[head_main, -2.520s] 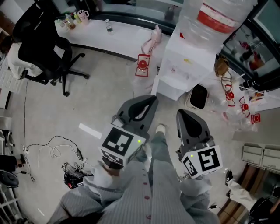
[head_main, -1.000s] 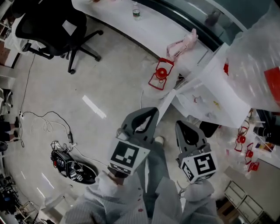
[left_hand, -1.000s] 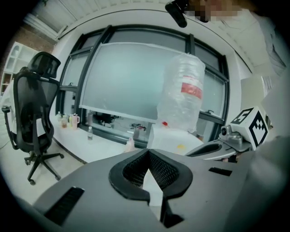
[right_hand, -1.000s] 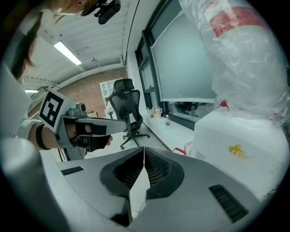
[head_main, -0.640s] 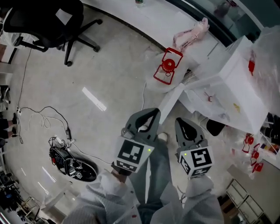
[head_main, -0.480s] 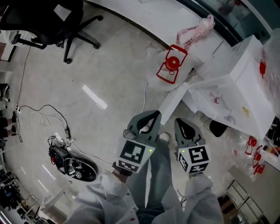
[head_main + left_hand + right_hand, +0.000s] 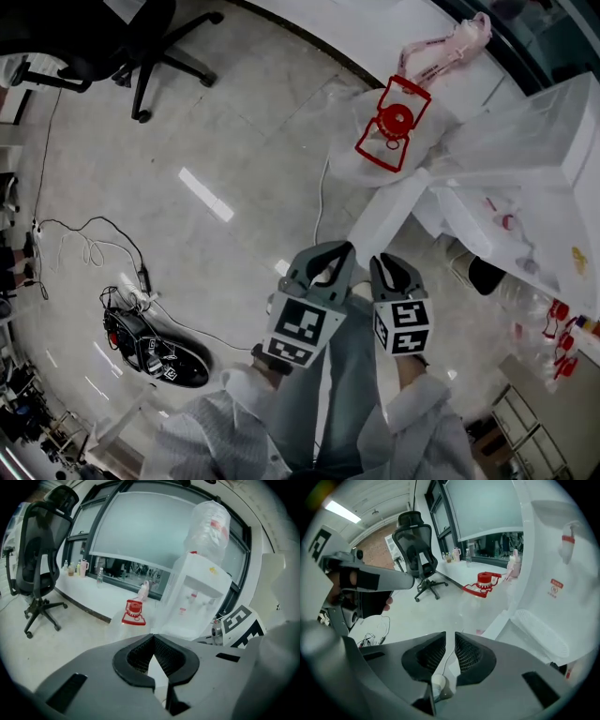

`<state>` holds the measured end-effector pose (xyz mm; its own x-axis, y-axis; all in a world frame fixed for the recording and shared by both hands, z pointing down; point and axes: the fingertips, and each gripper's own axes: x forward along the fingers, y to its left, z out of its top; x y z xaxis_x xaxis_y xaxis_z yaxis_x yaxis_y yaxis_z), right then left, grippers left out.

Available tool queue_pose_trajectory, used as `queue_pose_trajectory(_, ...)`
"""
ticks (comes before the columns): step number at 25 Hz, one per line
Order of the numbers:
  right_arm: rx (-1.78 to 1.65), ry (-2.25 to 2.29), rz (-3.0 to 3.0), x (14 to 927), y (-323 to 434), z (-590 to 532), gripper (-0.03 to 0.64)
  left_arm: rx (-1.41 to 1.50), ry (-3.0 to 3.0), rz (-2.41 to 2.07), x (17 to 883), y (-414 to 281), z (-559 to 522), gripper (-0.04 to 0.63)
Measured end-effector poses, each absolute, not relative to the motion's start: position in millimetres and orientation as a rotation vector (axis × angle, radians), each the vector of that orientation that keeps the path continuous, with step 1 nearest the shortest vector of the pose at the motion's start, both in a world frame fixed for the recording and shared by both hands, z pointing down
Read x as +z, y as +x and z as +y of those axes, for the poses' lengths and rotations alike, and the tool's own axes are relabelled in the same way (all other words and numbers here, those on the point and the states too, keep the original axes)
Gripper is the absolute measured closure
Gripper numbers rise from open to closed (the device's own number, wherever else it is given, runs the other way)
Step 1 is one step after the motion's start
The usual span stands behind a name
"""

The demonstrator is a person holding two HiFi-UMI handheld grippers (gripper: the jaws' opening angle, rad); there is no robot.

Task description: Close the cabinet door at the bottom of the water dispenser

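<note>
The white water dispenser (image 7: 525,178) stands at the right under clear plastic, with its bottle (image 7: 209,527) on top. Its bottom cabinet door (image 7: 389,217) stands swung open, a white panel jutting out over the floor. In the right gripper view the door (image 7: 499,620) lies just ahead, below the drip tray (image 7: 539,633). My left gripper (image 7: 343,248) is shut and empty, its tips a little short of the door's edge. My right gripper (image 7: 379,260) hangs beside it, shut on nothing, close to the door but apart from it.
A red bottle carrier (image 7: 394,127) lies on a plastic bag by the dispenser. A black office chair (image 7: 122,28) stands far left. Cables and a black device (image 7: 150,342) lie on the floor at the left. A dark bin (image 7: 483,275) sits right of the door.
Both grippers have sunk toward the floor and drawn closer together. The open door and dispenser now lie nearer, just ahead of their tips. Both stay shut.
</note>
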<state>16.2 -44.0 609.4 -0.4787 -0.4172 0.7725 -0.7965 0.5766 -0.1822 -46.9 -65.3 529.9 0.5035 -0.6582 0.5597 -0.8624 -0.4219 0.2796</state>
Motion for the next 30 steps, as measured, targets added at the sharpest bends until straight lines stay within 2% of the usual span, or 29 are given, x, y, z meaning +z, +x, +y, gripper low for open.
queue_pose_trajectory(1, 0.715, 0.961, -2.099, 619, 15, -42, 0.593, 0.507, 2.204, -1.235, 537, -47, -65, 0.584)
queue_pose_trajectory(3, 0.754, 0.958, -2.063, 638, 15, -39, 0.539, 0.522, 2.186, -1.217, 552, -45, -63, 0.584)
queue_pose_trajectory(6, 0.789, 0.979, -1.991, 665, 20, -37, 0.528, 0.530, 2.123, -1.197, 573, -48, -63, 0.584)
queue_pose_trajectory(10, 0.813, 1.011, -1.883, 698, 25, -32, 0.449, 0.541, 2.085, -1.186, 587, -56, -62, 0.584)
queue_pose_trajectory(14, 0.786, 1.041, -1.825, 717, 23, -30, 0.412, 0.566, 2.080, -1.175, 597, -64, -62, 0.584)
queue_pose_trajectory(30, 0.591, 1.057, -1.674, 744, 35, -17, 0.415, 0.576, 2.068, -1.144, 615, -82, -57, 0.584)
